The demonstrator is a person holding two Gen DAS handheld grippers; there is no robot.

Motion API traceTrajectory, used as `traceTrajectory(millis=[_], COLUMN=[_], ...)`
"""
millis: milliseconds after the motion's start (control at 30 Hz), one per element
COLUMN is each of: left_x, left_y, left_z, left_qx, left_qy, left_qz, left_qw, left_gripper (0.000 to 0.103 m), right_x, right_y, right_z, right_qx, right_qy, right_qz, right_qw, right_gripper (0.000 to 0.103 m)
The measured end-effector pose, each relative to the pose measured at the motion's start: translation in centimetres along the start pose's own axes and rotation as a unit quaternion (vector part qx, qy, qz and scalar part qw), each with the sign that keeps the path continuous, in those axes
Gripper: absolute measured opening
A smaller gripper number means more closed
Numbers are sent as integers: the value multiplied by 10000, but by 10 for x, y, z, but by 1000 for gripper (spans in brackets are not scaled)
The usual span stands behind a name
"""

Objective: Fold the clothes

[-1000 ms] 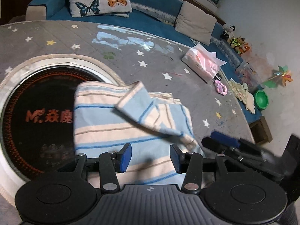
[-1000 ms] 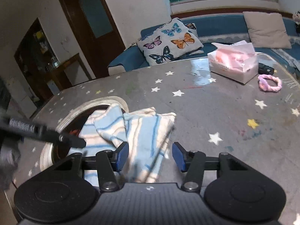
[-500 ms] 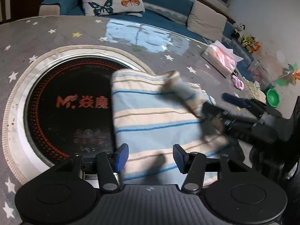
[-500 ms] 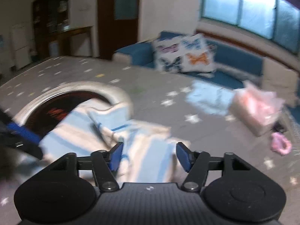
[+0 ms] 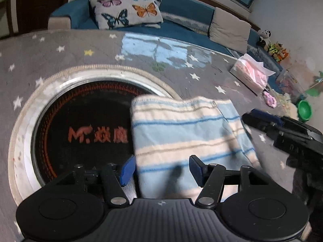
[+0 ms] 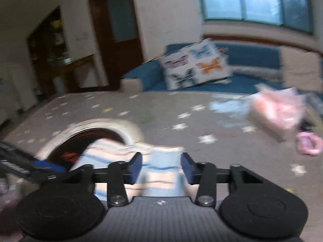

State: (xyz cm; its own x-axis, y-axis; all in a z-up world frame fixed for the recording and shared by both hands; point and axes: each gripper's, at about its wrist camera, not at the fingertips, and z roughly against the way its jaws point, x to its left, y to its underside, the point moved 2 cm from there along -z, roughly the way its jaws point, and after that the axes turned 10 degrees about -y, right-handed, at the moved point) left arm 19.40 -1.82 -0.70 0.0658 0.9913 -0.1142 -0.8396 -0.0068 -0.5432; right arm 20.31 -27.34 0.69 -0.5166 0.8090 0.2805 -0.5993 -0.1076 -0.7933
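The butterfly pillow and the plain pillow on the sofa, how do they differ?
The butterfly pillow is white with colourful butterflies; the plain pillow is solid beige. The butterfly pillow sits toward the sofa's left end by the armrest, the plain pillow farther right, and the butterfly one looks larger from here. Both lean against the blue sofa's back.

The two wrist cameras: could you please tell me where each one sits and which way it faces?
Left wrist: on the left gripper, looking down at the striped garment over the round cooktop; the right gripper enters from the right.
Right wrist: on the right gripper, low, blurred, facing the sofa; the left gripper shows at left.
Shared: garment, cooktop, butterfly pillow, tissue pack.
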Motion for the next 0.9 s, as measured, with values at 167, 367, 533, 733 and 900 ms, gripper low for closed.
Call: traceTrajectory(millis=[167,367,533,733,900], left_x=[1,11,10,-1,-8], left_y=[-4,-2,1,15,30], left_z=[-17,-27,-15,3,13], left_qx=[45,108,-15,-180,-350], left_qy=[-115,-272,-236,-190,-224], left_qz=[-46,-26,-61,-291,-461], left_qw=[9999,9996,9997,9992,9981], left_gripper=[62,62,62,69,78], right_x=[-3,-18,-2,34,51], right_y=[4,9,8,28,52], right_z=[-31,-22,10,38,55], right_qx=[347,396,255,418,451], right_qy=[-86,-22,-157,-655,-614], right_qz=[-2,-176,58,311,569], right_qw=[9994,9991,9995,9965,9955], right_gripper=[38,33,34,34,36])
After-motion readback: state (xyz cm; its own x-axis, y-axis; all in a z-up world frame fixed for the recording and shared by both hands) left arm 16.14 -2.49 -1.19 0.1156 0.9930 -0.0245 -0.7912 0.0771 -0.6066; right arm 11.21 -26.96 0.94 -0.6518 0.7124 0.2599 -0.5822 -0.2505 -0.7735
